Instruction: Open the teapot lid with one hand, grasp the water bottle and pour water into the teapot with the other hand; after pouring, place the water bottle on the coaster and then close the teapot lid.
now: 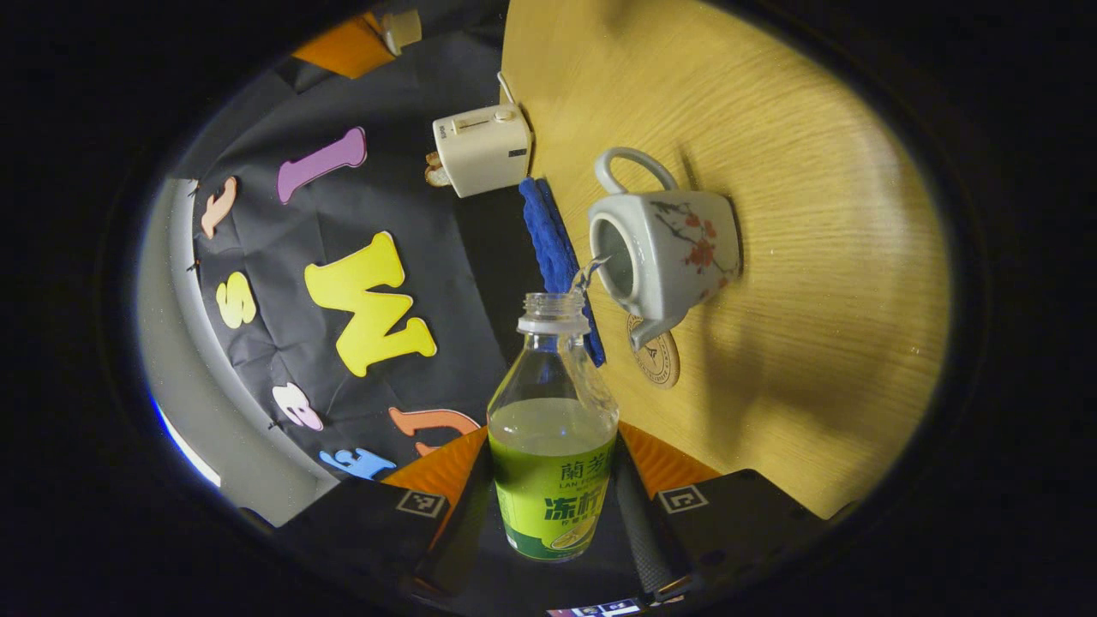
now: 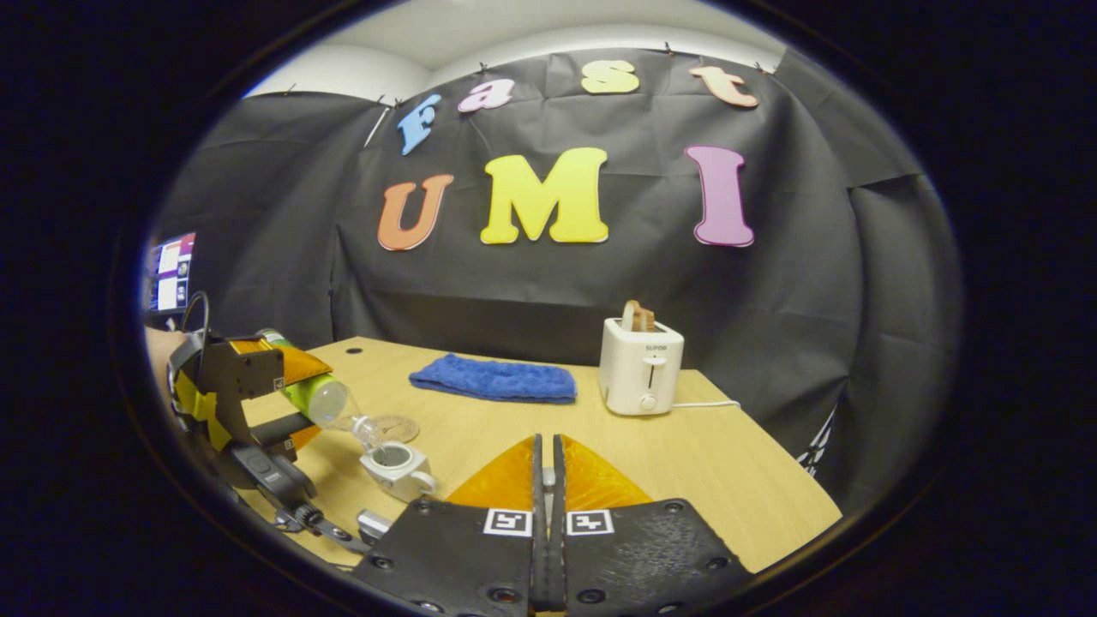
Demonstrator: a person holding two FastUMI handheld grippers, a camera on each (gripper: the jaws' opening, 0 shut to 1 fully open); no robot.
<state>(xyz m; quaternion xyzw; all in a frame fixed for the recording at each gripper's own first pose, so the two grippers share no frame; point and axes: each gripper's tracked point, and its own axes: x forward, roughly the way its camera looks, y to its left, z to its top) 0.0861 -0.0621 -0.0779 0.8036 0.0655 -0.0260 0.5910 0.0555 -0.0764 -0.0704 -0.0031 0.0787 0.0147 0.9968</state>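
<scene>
- Two grippers are at work over the table [image 2: 728, 480]: the left gripper [image 1: 553, 523] clamps the bottle [image 1: 553, 446] by its labelled lower body, both fingers pressing its sides, and tips it towards the teapot [image 1: 677, 248].
- The right gripper [image 2: 546, 488] has its fingers drawn together with almost no gap; whether they pinch the lid I cannot tell.
- The teapot, seen in the right gripper view near the table's front left corner, stands open with a thin stream falling from the bottle's mouth into it. It looks ceramic: stiff, fairly heavy, chippable, with a glazed and probably slippery surface, so the handle is likely the safest hold.
- The bottle seems thin clear plastic, roughly half full; it likely dents if squeezed hard and gets lighter as it empties. The stiffer labelled band is a sound place to hold.
- The coaster [image 1: 657, 360] lies flat just beside the teapot's spout, on the side towards the towel [image 2: 494, 380] at the back edge.
</scene>
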